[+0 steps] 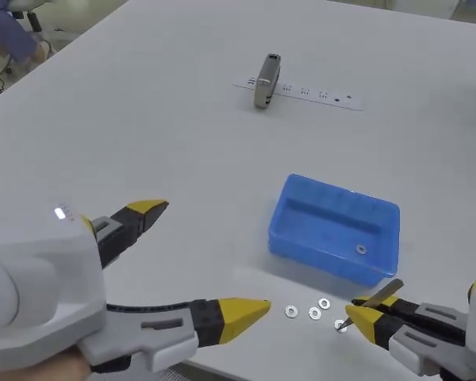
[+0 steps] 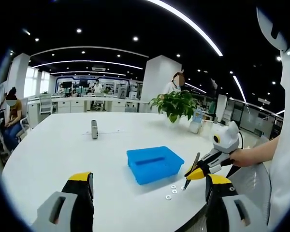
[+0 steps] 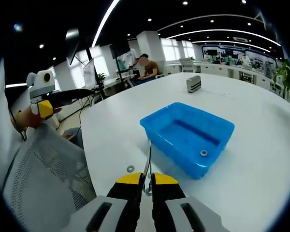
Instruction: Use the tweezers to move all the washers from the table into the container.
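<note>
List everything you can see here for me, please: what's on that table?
table: one, white, under everything
container: one, blue, near the front edge
washer inside: one, silver, on container floor
loose washers: at least three, silver, before the container
grey block: one, far side, on a white strip
plant: one, green, beyond the table
tweezers: one, grey, in right gripper
left gripper: yellow-tipped, open, empty
right gripper: yellow-tipped, shut on tweezers

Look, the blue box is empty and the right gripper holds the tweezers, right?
Not empty: the right gripper view shows one washer already lying in the blue box. The right gripper does hold the tweezers.
</note>
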{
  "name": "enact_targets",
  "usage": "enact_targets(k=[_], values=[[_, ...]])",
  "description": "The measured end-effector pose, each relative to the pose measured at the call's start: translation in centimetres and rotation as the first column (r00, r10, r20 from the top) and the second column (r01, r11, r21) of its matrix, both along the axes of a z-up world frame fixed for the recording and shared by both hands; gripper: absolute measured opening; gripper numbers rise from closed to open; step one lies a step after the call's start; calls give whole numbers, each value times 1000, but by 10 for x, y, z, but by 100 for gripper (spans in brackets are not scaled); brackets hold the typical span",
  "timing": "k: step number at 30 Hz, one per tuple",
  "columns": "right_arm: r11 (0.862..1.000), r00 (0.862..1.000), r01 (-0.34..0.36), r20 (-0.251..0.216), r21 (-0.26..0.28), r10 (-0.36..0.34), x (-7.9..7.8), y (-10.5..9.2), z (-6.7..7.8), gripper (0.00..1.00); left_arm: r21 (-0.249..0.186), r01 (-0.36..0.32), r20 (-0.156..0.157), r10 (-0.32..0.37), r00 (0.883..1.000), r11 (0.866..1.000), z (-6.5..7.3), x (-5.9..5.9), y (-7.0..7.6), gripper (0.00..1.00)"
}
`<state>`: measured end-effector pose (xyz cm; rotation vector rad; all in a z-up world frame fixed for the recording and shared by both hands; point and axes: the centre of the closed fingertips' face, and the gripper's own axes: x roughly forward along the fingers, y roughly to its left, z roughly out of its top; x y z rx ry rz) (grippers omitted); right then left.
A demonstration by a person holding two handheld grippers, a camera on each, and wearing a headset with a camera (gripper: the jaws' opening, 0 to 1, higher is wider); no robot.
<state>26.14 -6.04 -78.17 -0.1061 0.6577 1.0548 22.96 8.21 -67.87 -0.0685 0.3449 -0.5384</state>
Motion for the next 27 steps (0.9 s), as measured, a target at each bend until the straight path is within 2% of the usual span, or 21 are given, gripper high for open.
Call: enact_targets(k=[6,8,9,10,11,15,16,18,20,22,24,26,27], values=[[1000,1000,-3,5,-1,3,1,0,1,4,0,2,-2,-2,1000,1000,-1,0,1,99],[1000,1000,-23,7,-17,24,-4,2,-1,4,1,5,1,-5,1000,1000,-1,0,2,96],[998,999,-46,16,-45,47,-7,2,-4,4,0,6,1,-6,1000,1000,0,0,2,95],[998,998,-51,35,-35,52,-7,4,-2,4,-2,5,2,-5,1000,1000,0,0,2,96],[998,998,-55,30,-43,56,-9,5,-2,4,-3,1,1,-1,1000,1000,0,0,1,96],[982,981,-142,112,-126,157,-14,8,-3,4,-10,2,5,-2,1000,1000,1,0,1,97],[973,972,-169,139,-155,191,-15,10,-3,3,-11,2,4,-2,1000,1000,1,0,1,97],[965,962,-192,158,-181,221,-17,11,-3,3,-11,2,6,-2,1000,1000,1,0,0,97],[962,961,-199,156,-185,229,-17,12,-3,3,-12,0,8,0,1000,1000,1,1,2,97],[960,957,-208,163,-185,239,-15,13,0,3,-12,-4,11,5,1000,1000,2,0,3,97],[961,953,-214,179,-177,245,-11,15,11,3,-11,-11,14,11,1000,1000,3,0,6,97],[965,946,-214,213,-152,243,-3,20,27,3,-15,-22,16,23,1000,1000,2,-1,9,97],[967,947,-212,213,-145,239,1,20,34,3,-16,-26,14,26,1000,1000,2,-2,10,97]])
